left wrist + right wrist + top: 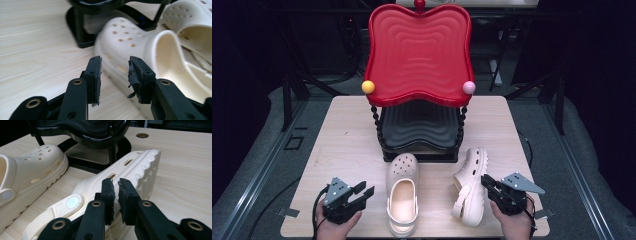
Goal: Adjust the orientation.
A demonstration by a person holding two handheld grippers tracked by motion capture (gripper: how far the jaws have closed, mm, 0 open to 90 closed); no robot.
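Observation:
Two cream clogs lie at the front of the wooden table (347, 140). The left clog (402, 200) stands upright with its toe toward the rack. My left gripper (366, 192) sits just to its left, open, with nothing between the pads. In the left gripper view the gripper (115, 72) points at that clog's side (130, 42). The right clog (471, 190) lies on its side, sole toward my right gripper (486, 181). In the right gripper view the jaws (116, 186) stand a narrow slit apart against the clog's wall (130, 172), and I see nothing pinched.
A two-tier rack stands at the table's middle back, with a red wavy tray (418, 50) on top and a black tray (419, 125) beneath. Its black base is right behind both clogs. Bare wood lies to the left and right of the rack.

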